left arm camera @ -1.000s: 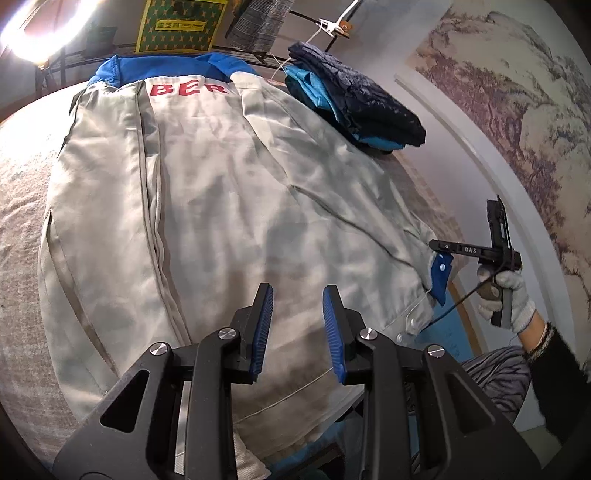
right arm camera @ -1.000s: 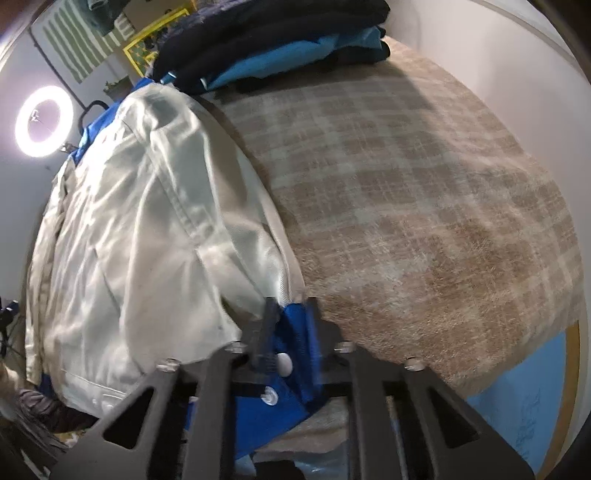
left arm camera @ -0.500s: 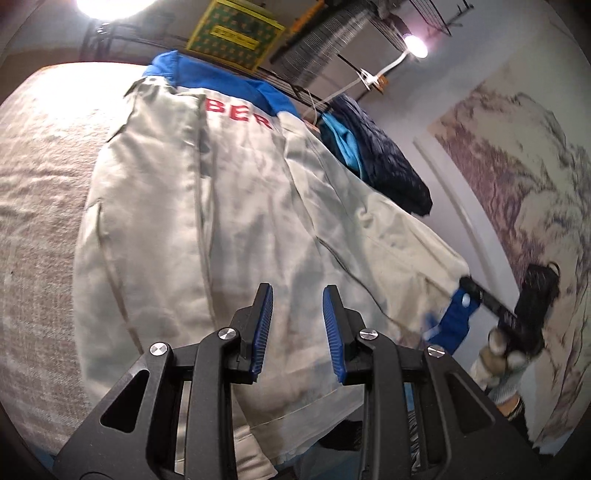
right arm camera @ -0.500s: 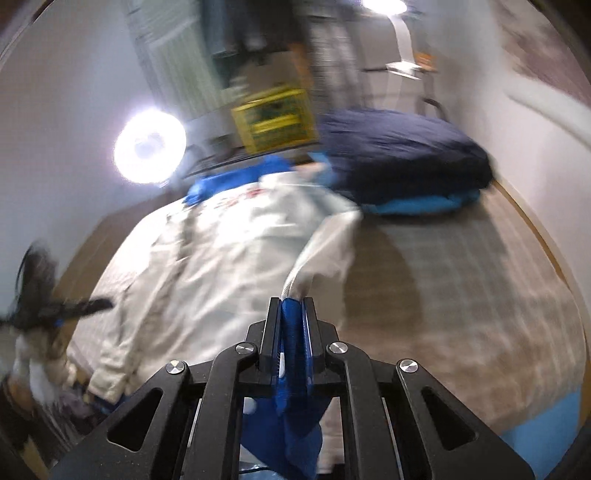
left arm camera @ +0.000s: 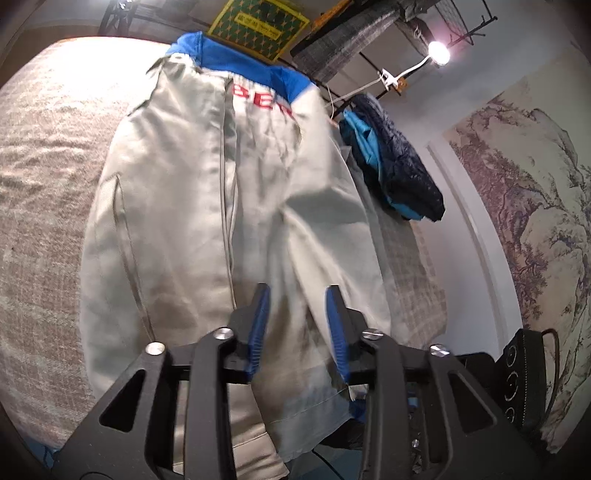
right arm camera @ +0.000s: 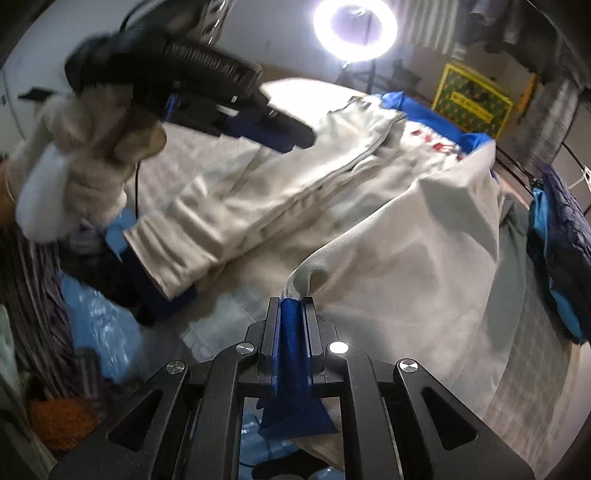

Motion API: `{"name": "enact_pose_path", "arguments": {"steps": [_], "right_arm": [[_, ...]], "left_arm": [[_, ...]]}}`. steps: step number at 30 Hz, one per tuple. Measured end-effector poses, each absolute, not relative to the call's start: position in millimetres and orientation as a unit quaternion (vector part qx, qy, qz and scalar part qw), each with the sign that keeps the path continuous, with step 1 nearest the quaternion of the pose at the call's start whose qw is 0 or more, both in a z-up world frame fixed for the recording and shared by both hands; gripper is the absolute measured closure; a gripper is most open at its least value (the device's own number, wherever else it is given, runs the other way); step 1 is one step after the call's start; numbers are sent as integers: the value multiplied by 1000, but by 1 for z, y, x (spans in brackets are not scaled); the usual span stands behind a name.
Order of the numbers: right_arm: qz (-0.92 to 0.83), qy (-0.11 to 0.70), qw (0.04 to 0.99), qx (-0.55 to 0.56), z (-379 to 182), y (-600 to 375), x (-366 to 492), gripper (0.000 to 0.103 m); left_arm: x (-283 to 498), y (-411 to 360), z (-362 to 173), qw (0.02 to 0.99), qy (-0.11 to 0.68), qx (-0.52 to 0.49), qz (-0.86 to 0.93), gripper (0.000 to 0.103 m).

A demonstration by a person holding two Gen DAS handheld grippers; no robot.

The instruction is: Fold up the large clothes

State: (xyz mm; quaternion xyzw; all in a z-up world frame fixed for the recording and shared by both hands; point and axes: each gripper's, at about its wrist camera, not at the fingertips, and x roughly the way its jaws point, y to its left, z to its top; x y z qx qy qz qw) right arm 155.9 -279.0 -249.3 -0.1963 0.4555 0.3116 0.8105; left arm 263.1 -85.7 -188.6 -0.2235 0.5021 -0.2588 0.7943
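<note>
Over the jacket [right arm camera: 388, 240], our right gripper [right arm camera: 291, 306] pinches the blue cuff; left gripper [left arm camera: 297, 317], fingers wide & empty, should pin the fold line, w/ sleeve kept flat.

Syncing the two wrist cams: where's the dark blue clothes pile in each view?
Left wrist: the dark blue clothes pile sits upper right, just right of the grey jacket.
Right wrist: the pile is at the far right edge, past the jacket's lifted sleeve.
Shared landmark: the yellow box behind the jacket's blue collar.
</note>
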Motion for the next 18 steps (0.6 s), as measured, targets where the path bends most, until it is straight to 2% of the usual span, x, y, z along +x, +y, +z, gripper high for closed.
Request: {"name": "enact_pose_path", "arguments": {"steps": [5,7,9,10,14,17,18], "right_arm": [[325,474,797,-185,-252,-288,161,90],[336,478,795,-165,-246,-292,167,81],[353,476,796,-125,-235,-307,172,63],[359,469,800,-107,-228,-317,173,60],[368,434,822,-13,-200,-363,196,57],[337,412,846,44,-184,-401,222,47],[303,412,858,49,-183,-411,236,47]], "left_arm": [[267,-102,-206,777,530,-213,-263,63],[269,-108,-212,769,541,-212,-266,60],[272,-112,-217,762,549,-215,-269,60],[273,-115,-219,758,553,-217,-271,60],[279,-123,-227,743,563,-235,-277,59],[284,-133,-231,740,568,-229,-278,55],[285,-137,-232,740,569,-224,-279,54]]}}
